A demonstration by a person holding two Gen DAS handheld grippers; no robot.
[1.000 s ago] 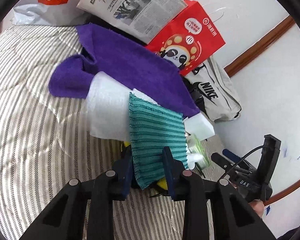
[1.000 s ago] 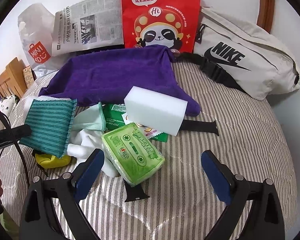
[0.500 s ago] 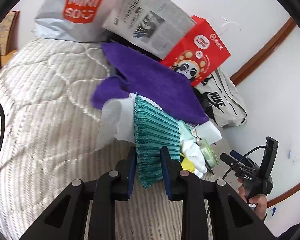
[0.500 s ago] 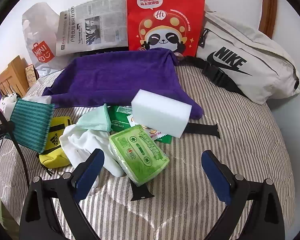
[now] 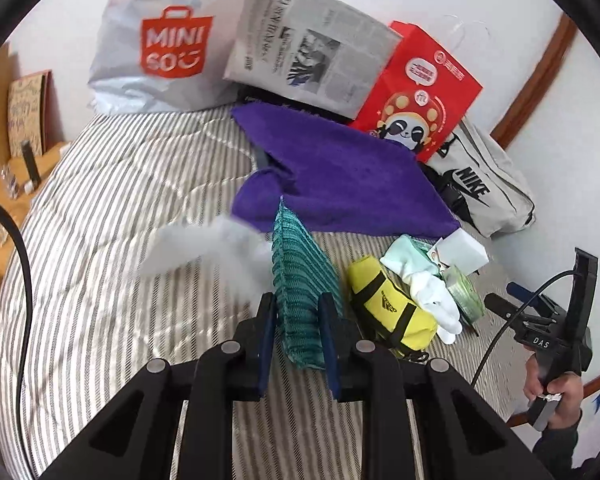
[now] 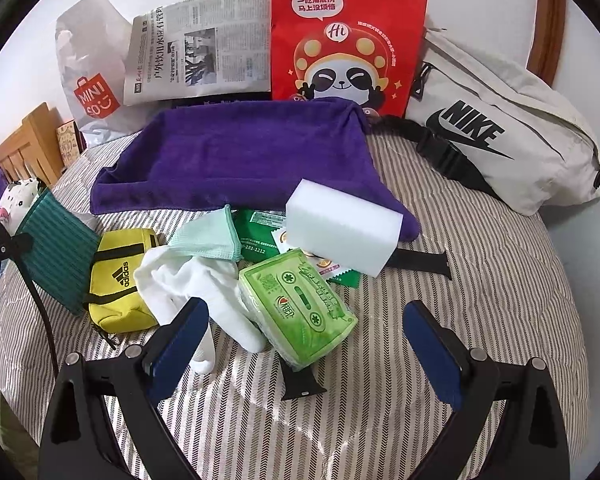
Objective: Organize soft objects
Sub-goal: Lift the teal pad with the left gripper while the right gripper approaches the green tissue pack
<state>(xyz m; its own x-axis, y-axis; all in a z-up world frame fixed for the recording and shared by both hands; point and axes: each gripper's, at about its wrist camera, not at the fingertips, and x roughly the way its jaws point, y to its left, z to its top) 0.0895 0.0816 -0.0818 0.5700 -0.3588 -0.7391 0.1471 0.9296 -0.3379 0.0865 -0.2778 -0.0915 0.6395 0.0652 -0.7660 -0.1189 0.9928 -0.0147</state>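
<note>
Left wrist view
My left gripper: clamped on the teal ribbed cleaning cloth, which hangs on edge between the two blue pads, lifted off the striped quilted bedcover.
Behind the cloth: a blurred white sheet trails on its far left side; I cannot tell if it is part of the cloth or only caught on it.
Pile to the right: the yellow Adidas zip pouch lies just beside the cloth, then the white sock.
Far side: the purple terry towel is spread in front of the bags against the wall.
My right gripper: seen at the right edge, in my hand.

Right wrist view
My right gripper: pads wide apart, holding nothing, hovering near the pile.
Between its pads: the green cassette-print tissue pack, with the white sock touching its left side.
Further in: the white sponge block rests on the towel's near edge; the pale mint cloth lies left of it.
Teal cloth: at the far left, held up beside the yellow pouch.

Doing it well
Carry: I judge the cloth should go to open bedcover on the left, well apart from the pile.
Grip: keep the pinch firm until the cloth lies flat, or the loose end may drag the white sheet along.
</note>
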